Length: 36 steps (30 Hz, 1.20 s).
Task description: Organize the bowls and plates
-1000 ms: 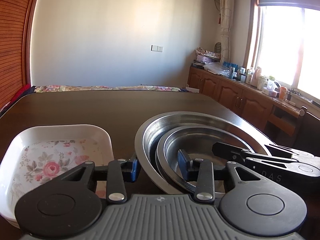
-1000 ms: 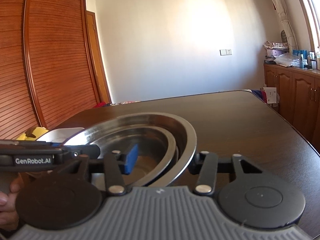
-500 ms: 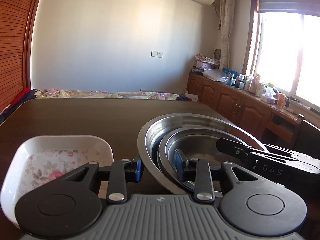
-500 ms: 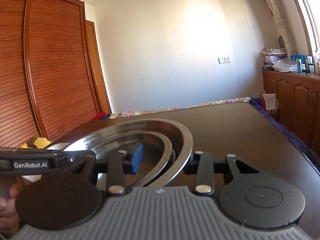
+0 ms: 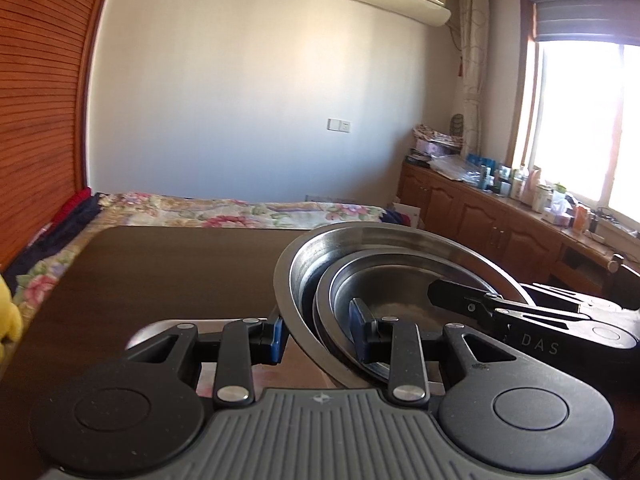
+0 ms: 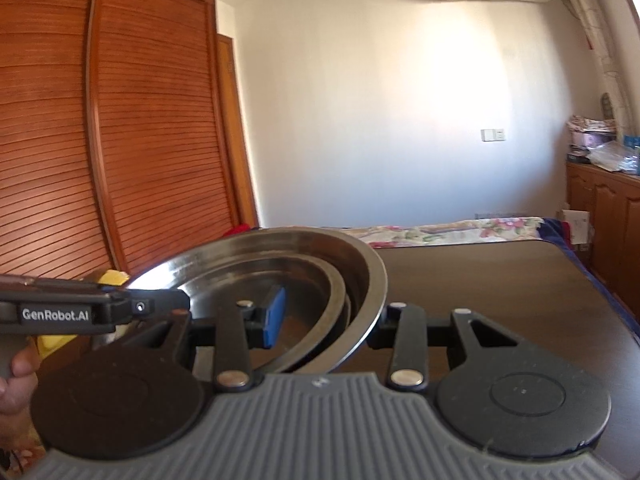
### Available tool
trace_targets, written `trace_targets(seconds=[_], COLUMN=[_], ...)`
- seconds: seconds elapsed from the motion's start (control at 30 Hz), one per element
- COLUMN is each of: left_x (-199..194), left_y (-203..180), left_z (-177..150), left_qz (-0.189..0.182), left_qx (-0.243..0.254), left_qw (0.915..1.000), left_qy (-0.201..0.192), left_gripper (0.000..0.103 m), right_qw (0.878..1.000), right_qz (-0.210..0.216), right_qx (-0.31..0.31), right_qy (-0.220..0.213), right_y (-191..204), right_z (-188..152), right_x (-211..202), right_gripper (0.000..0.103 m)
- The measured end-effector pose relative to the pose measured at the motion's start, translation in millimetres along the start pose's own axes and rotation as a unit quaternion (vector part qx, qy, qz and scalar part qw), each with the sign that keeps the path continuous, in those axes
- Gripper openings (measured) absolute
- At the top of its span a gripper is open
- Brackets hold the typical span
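Lifted higher off the dark table [image 5: 160, 264] than a second ago, nested steel bowls [image 5: 384, 276] hang clamped at opposite rims by left gripper [image 5: 316, 334] and right gripper [image 6: 328, 320]; placement remains.

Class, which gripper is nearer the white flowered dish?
Left. The left gripper hangs right above the dish; the right gripper grips the opposite rim of the steel bowls, farther off.
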<state>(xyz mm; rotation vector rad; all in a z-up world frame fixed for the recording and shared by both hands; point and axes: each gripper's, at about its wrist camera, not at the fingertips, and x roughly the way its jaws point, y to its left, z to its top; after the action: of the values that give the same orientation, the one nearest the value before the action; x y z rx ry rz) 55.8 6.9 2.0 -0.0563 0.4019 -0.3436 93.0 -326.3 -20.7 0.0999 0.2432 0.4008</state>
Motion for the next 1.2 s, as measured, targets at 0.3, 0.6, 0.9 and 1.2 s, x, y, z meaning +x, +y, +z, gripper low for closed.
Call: trace_targets(seconds=[0.3, 0.6, 0.9, 1.2], left_x=[-21.6, -14.6, -11.6, -12.0], left_y=[35.9, 58.7, 68.1, 67.6], left_z=[-3.4, -17.1, -28.8, -31.1], left_qz=[0.036, 0.047, 0.053, 0.059], left_qx=[-0.006, -0.019, -0.025, -0.024], left_qw=[0.9993, 0.9987, 0.9980, 0.9976], left_qy=[-0.009, 0.008, 0.024, 0.028], left_gripper=[0.034, 0.034, 0.034, 0.034], right_qw=[0.999, 0.997, 0.996, 0.995], right_qz=[0.037, 0.048, 0.055, 0.056], right_qx=[-0.020, -0.031, -0.035, -0.037], right_qy=[0.016, 0.041, 0.061, 0.068], right_y=[33.4, 44.0, 49.3, 55.7], right_z=[4.1, -4.3, -12.2, -15.3], right_x=[19.0, 33.6, 40.0, 45.5], right_gripper=[0.041, 0.041, 0.041, 0.042])
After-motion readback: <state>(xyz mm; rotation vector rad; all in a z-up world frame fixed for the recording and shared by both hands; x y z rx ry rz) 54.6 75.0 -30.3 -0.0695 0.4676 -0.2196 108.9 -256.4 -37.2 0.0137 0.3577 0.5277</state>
